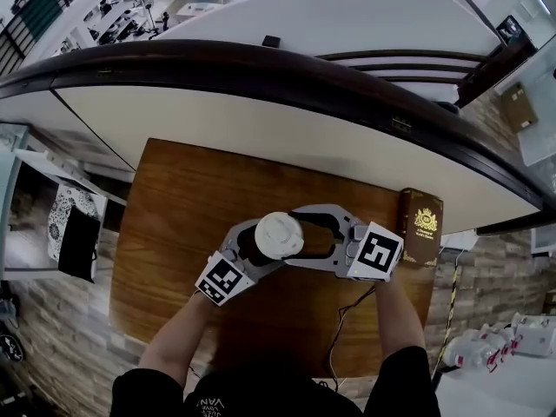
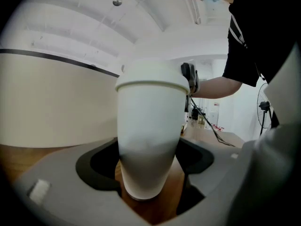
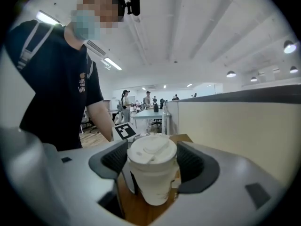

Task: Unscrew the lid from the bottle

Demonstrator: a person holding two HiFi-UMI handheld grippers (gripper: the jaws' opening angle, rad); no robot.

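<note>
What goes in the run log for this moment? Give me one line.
left gripper: shut on bottle | right gripper: shut on lid | lid: on bottle | bottle: upright

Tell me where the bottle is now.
Head view: the bottle is upright over the middle of the wooden table, left gripper on its body, right gripper on its lid, brown box to its right.

White tapered plastic bottle (image 2: 148, 145) is standing upright on the wooden bench (image 1: 174, 259), round white lid (image 3: 151, 149) sitting on top.
</note>
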